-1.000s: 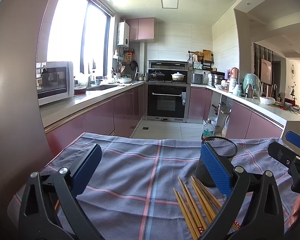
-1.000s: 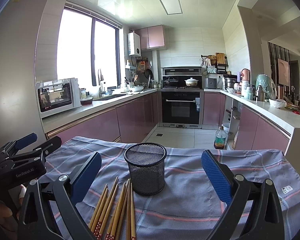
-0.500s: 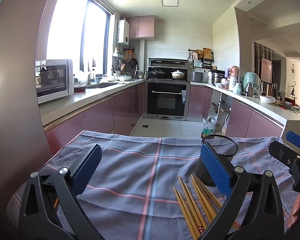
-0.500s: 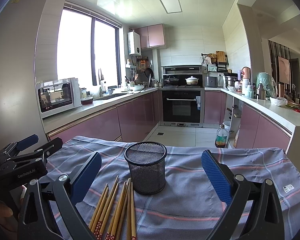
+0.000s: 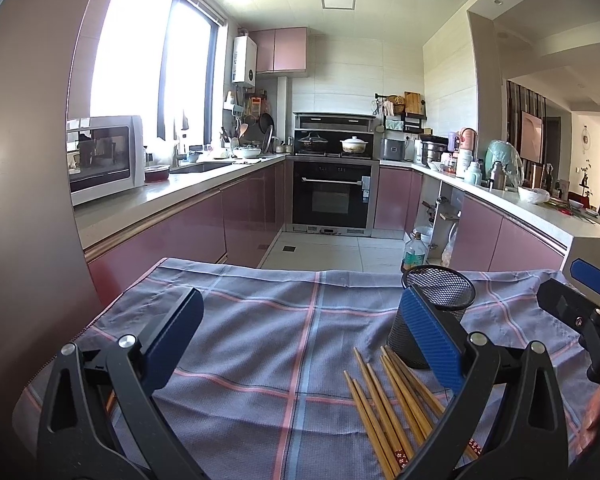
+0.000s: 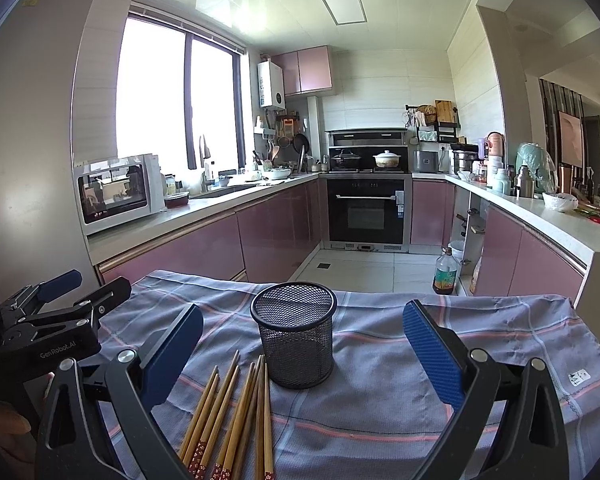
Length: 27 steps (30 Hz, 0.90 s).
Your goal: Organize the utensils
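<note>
Several wooden chopsticks [image 6: 236, 412] with red patterned ends lie in a loose bundle on the checked cloth, just in front of an upright, empty black mesh holder [image 6: 295, 336]. In the left wrist view the chopsticks [image 5: 388, 404] and holder [image 5: 432, 312] sit to the right. My right gripper [image 6: 302, 352] is open and empty, held above the cloth with the holder between its fingers' line of sight. My left gripper [image 5: 300, 342] is open and empty over bare cloth, left of the chopsticks. Each gripper shows at the edge of the other's view.
A grey-blue checked cloth [image 6: 480, 344] with pink stripes covers the table. Beyond its far edge lie the kitchen floor, pink cabinets, an oven [image 6: 366, 210] and a bottle [image 6: 445, 272] on the floor. A microwave [image 6: 116, 192] stands on the left counter.
Both views have tilted down and risen slightly, so the cloth, holder and chopsticks sit a little lower in frame. Both grippers stay open; the objects have not moved.
</note>
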Motion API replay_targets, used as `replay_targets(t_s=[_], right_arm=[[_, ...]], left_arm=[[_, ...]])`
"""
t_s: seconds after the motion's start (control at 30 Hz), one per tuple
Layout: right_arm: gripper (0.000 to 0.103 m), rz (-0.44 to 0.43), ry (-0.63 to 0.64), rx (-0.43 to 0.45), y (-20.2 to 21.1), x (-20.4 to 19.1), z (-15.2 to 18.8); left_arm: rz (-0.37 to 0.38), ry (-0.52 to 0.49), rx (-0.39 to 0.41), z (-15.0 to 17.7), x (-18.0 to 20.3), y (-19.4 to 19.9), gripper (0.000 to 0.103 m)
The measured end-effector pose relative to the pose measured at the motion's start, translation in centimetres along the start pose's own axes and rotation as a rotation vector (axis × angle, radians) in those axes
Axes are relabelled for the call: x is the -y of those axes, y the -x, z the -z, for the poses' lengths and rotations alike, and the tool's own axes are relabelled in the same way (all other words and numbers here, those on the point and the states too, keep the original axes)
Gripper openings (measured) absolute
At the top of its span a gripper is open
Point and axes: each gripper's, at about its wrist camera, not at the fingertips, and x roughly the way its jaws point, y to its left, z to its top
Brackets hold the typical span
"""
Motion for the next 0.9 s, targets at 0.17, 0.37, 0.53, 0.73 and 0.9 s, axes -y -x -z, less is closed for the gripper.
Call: replay_targets(t_s=[0.17, 0.37, 0.53, 0.73, 0.9], right_arm=[[0.097, -0.01, 0.005, -0.005, -0.1, -0.1, -0.2], [0.097, -0.016, 0.007, -0.022, -0.5, 0.1, -0.1], [0.097, -0.025, 0.007, -0.046, -0.9, 0.3, 0.2], [0.096, -0.035, 0.035, -0.155, -2.7, 0.6, 1.7], [0.086, -0.078, 0.092, -0.335, -5.5, 0.2, 4.1]], left_arm=[[-0.001, 0.017, 0.004, 0.0, -0.2, 0.0, 0.097], [0.014, 0.004, -0.029, 0.2, 0.1, -0.5, 0.097], [0.02, -0.012, -0.046, 0.5, 0.3, -0.9, 0.097], [0.068, -0.043, -0.124, 1.8, 0.5, -1.8, 0.097], [0.106, -0.095, -0.255, 4.1, 1.0, -3.8, 0.094]])
